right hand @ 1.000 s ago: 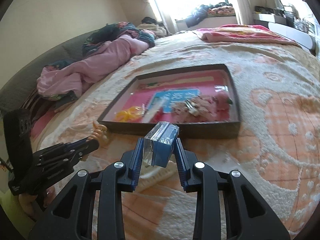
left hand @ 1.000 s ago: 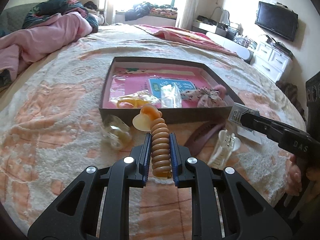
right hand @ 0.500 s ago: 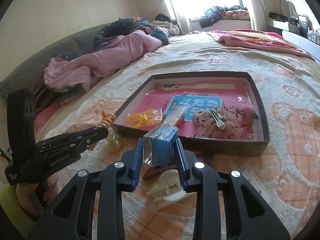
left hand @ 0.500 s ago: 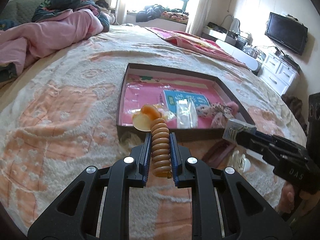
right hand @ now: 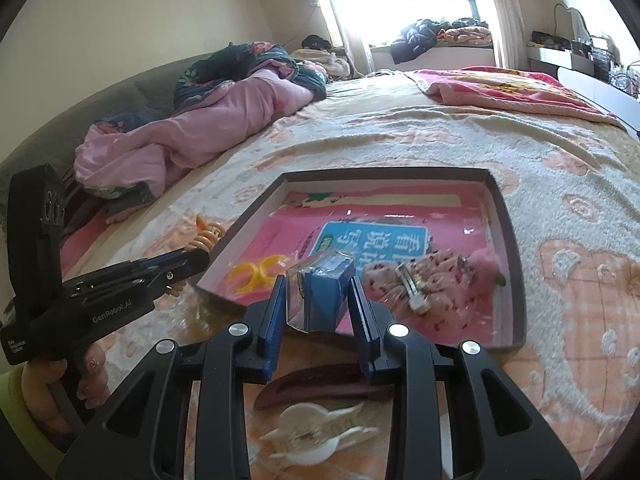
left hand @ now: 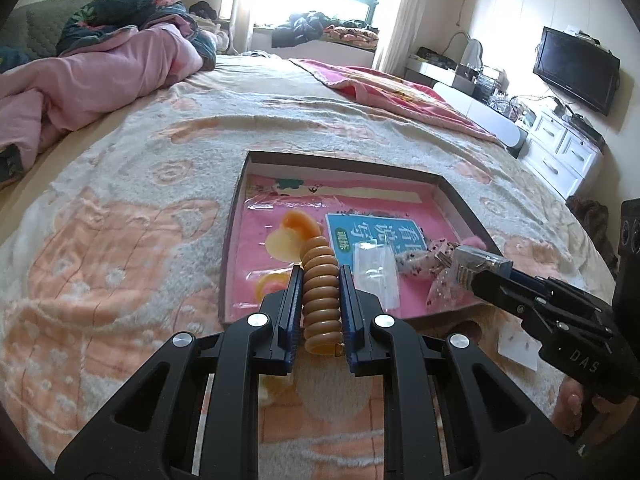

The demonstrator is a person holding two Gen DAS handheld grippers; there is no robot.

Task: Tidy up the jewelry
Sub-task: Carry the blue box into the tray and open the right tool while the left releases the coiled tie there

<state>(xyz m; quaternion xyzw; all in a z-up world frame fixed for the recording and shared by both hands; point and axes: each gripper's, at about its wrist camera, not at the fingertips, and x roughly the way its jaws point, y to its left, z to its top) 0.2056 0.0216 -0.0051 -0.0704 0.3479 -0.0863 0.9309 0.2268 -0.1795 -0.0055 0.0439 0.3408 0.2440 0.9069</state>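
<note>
My left gripper (left hand: 320, 300) is shut on an amber ribbed hair clip (left hand: 320, 280) and holds it above the near left part of the dark shallow box (left hand: 236, 216). My right gripper (right hand: 320, 300) is shut on a small blue packet in clear wrap (right hand: 324, 288) over the box's near edge (right hand: 516, 280); it also shows in the left wrist view (left hand: 480, 280). Inside the box lie a pink and blue card (right hand: 372, 236), a yellow clip (right hand: 256, 272), a clear bag (left hand: 376, 272) and a pink speckled scrunchie (right hand: 444, 280).
A white claw clip (right hand: 312, 436) and a maroon barrette (right hand: 320, 388) lie on the peach bedspread in front of the box. A white card (left hand: 518, 350) lies by the box's right corner. Pink bedding (right hand: 192, 132) is piled at the far left.
Both grippers have moved forward and up toward the box with their loads. The hair clip now hangs over the box's inside, and the blue packet is over its near edge.
</note>
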